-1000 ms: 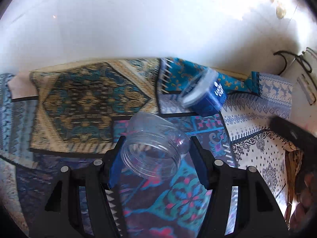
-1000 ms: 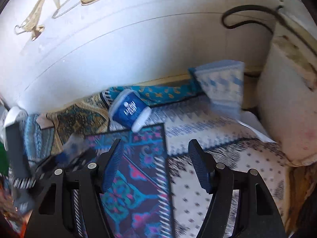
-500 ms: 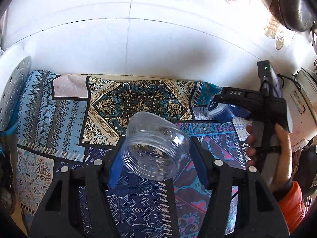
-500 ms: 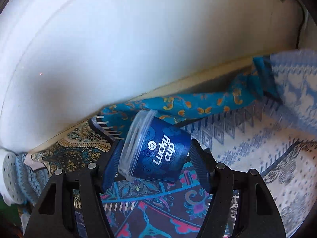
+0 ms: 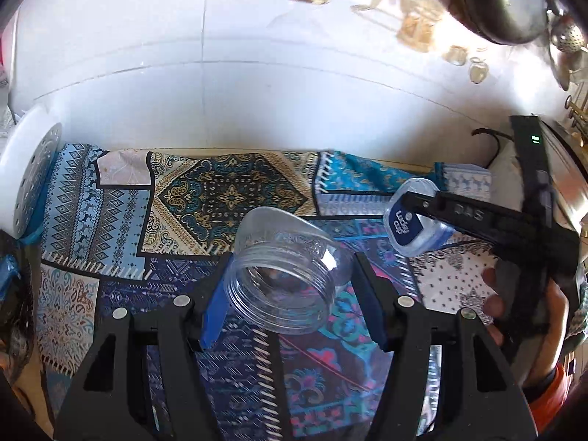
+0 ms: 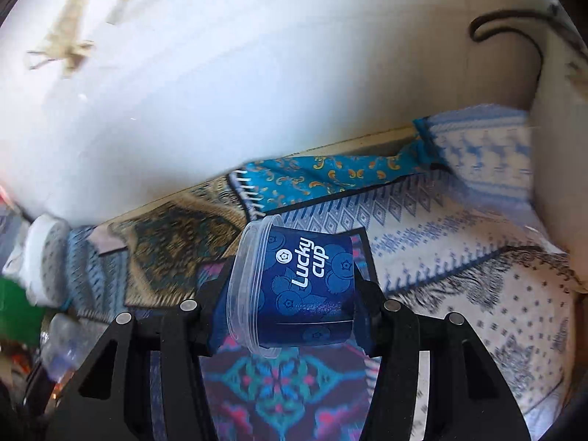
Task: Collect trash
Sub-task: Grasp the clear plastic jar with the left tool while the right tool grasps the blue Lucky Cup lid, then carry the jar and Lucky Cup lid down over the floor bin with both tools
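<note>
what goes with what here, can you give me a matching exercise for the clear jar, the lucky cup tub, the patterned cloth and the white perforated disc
Things:
1. clear plastic jar
2. blue Lucky Cup tub
3. patchwork patterned cloth
4. white perforated disc

States or places:
A. spread flat under both grippers
B. gripped on its side in the right gripper
C. at the far left edge, by the white wall
D. held in the left gripper, open mouth toward the camera

Pairs: 1-D, 2-B, 3-A, 4-C
</note>
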Tool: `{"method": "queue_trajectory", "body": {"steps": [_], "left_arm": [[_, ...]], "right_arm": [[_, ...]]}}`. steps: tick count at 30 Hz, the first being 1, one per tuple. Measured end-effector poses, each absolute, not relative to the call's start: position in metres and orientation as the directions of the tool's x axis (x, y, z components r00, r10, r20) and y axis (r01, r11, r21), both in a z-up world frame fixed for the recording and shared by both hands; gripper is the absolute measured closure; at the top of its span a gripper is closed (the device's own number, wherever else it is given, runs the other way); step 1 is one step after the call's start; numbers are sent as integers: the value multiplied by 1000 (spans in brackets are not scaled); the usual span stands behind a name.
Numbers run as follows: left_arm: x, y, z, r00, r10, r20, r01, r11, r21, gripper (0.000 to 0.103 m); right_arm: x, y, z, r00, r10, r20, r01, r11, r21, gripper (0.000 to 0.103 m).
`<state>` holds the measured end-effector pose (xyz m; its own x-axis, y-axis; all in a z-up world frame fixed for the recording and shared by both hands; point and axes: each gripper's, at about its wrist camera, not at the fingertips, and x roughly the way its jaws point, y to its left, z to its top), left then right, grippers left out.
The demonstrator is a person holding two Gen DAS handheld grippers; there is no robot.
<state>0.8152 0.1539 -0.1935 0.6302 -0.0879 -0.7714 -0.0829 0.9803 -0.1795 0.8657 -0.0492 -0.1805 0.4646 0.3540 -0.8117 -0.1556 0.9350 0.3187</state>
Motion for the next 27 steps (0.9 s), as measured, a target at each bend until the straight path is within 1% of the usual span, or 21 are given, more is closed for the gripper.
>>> {"method": "queue_trajectory", "body": {"steps": [5,11,18,23,27], "left_arm": [[772,122,-167,674,-87,-733,-103,972,-209,42],[703,88,-149,706,-68,-705,-162,954,-254,42],[632,69,-133,710,-47,-703,-182,952,-248,41],[583,73,-132,715,-42,-697,-169,958,-231,41],[536,86,-143,708,-66,-703,-154,957,-245,41]], "right_arm": [[813,-81,-136,499,400,-769,-272,915,299,53],[745,-109,-107,513,423,-747,-378,893,246,53],[667,-118,-96,511,461,-725,-448,863,232,53],[618,-116,-102,504,475,-722,-446,858,254,53],[572,-108,-114,510,454,-731,-421,872,248,53]]}}
